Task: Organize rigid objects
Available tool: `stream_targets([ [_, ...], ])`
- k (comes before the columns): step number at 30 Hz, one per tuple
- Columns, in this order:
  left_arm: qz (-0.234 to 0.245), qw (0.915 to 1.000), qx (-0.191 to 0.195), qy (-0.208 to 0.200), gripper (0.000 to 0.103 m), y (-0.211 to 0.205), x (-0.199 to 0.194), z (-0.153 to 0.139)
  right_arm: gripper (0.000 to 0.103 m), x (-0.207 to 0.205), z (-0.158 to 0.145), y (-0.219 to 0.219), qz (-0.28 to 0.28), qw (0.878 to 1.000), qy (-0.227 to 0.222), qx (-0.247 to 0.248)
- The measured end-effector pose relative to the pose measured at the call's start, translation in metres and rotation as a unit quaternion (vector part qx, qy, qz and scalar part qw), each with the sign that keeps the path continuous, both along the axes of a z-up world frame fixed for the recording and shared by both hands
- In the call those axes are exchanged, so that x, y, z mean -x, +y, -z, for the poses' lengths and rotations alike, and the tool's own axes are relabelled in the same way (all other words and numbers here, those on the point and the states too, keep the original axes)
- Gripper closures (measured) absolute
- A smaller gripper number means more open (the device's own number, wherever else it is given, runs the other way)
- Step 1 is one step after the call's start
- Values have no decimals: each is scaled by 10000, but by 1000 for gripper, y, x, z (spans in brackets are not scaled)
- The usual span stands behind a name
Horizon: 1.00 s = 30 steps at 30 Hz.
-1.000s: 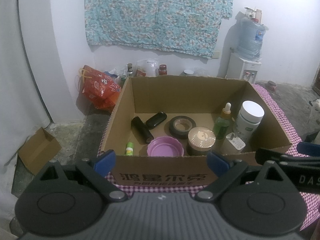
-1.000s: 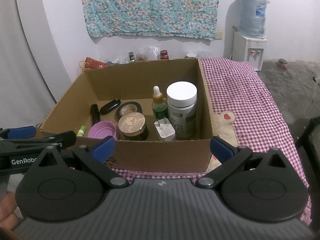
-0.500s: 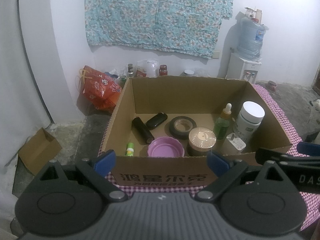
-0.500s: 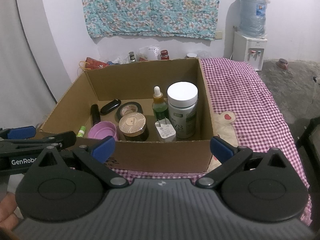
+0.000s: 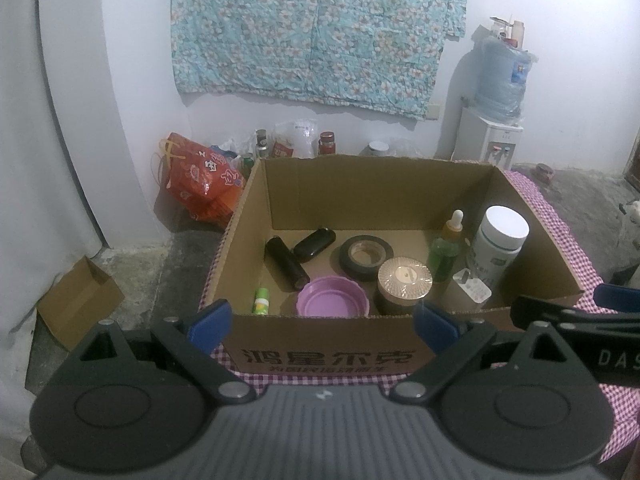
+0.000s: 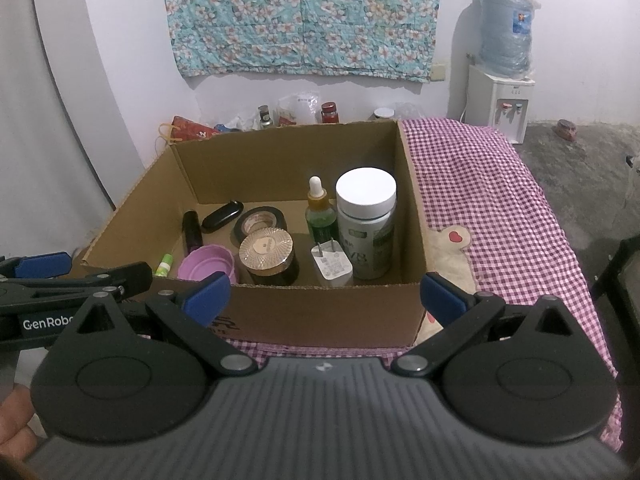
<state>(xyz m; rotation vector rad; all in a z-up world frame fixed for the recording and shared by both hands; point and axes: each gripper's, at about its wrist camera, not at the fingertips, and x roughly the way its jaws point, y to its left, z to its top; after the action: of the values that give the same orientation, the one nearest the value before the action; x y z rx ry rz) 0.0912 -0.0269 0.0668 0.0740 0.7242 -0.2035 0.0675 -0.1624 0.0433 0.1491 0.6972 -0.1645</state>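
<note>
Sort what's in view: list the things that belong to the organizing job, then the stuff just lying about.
Job:
cardboard box
white-capped bottle
green dropper bottle
white charger plug
gold-lidded jar
purple bowl
tape roll
two black cases
small green tube

Lying about:
water dispenser
red bag
small empty carton
floral cloth

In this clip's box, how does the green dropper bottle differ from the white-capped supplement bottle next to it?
The green dropper bottle is slim, with see-through green glass and a narrow white dropper top; the supplement bottle is much wider, opaque and pale, with a broad flat white cap. The supplement bottle also stands taller and nearer the right wall of the cardboard box. Both stand upright, side by side, inside the box.
</note>
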Motion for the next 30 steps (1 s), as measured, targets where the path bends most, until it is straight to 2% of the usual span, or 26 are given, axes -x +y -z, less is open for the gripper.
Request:
stream_targets([
  [30, 44, 10000, 10, -3, 5, -1, 0, 1, 1, 0, 0, -1, 1, 10000, -6, -6],
])
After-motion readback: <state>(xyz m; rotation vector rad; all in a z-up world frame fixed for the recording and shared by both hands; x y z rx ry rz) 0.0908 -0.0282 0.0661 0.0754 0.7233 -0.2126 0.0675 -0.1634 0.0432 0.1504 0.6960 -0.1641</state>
